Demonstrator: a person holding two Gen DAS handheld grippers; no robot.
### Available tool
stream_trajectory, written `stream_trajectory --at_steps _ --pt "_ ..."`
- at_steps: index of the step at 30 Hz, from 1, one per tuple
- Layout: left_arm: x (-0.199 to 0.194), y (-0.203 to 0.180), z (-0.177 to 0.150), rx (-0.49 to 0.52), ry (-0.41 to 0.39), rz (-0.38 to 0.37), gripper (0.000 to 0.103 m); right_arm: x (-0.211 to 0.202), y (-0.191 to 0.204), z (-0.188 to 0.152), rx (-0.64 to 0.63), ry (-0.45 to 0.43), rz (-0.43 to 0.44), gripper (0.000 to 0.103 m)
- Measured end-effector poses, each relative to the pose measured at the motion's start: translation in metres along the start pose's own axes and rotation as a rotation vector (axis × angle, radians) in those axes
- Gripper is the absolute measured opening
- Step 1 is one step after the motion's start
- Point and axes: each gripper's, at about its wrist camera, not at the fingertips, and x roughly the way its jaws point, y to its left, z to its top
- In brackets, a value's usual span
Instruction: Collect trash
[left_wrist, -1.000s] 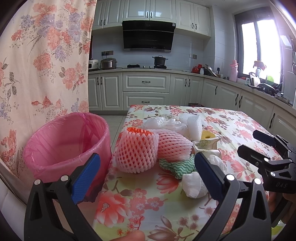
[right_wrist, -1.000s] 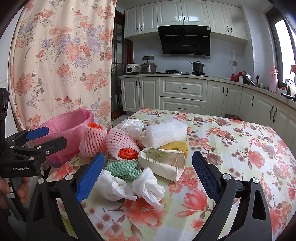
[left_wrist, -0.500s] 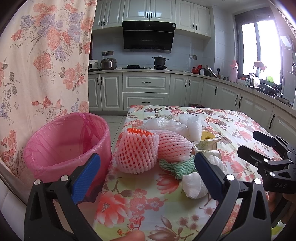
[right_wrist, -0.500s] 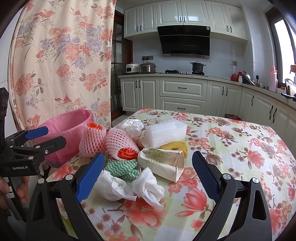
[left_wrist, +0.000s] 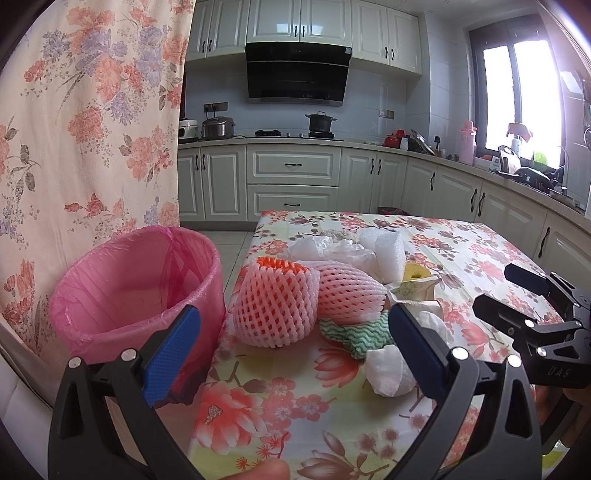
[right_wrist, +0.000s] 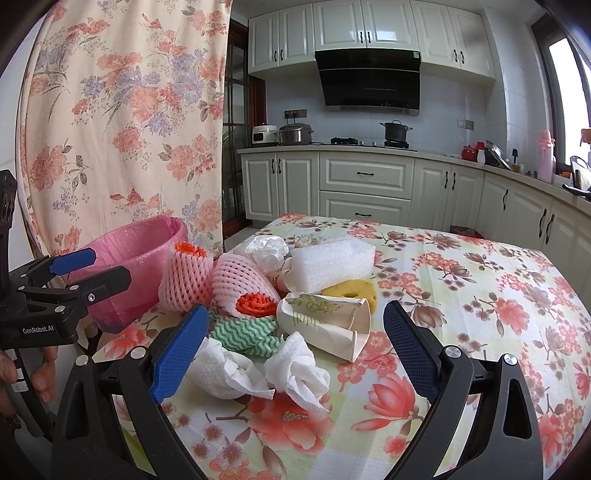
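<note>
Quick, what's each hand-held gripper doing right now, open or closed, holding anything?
Left hand-held gripper: open, holding nothing.
Right hand-held gripper: open, holding nothing.

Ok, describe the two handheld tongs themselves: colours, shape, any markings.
Both tongs are black, angular frames with silver screws and textured blue pads inside the fingers. The left tongs carry "GenRobot.AI" lettering in the right wrist view; the right tongs show "DAS" in the left wrist view.

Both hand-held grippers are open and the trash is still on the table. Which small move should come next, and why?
Probably advance the left hand-held gripper onto the upright pink foam net sleeve: it stands directly between the open fingers, nearest the pink-lined bin.
</note>
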Motion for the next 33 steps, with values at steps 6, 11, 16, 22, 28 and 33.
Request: stream_trajectory --at_steps 6,11,16,22,28,33 --pt "-0.0002 0.0001 0.0005 0.002 0.000 0.000 0.098 0.0003 0.0003 0.0002 0.000 0.001 0.000 0.089" --pt "-0.0003 0.0002 0.0017 0.001 -0.001 -0.001 0.098 0.0001 0.0002 0.0001 0.000 0.000 0.000 0.089" --pt "-0.0003 -0.0001 0.0018 0.001 -0.001 0.000 0.098 -0.0002 0.0006 0.0001 0.002 0.000 -0.001 0.089" --pt "0.0000 -0.0005 0.0024 0.002 0.000 0.000 0.098 0.0005 0.0007 0.0000 0.002 0.001 0.000 0.089" --pt "-0.0001 -0.0003 0.0020 0.001 0.000 -0.002 0.098 0.0010 0.0007 -0.0008 0.002 0.003 -0.001 0.089" --pt "0.0003 -0.0007 0.0017 0.001 0.000 -0.002 0.098 0.0021 -0.0016 -0.0021 0.005 0.006 -0.001 0.089"
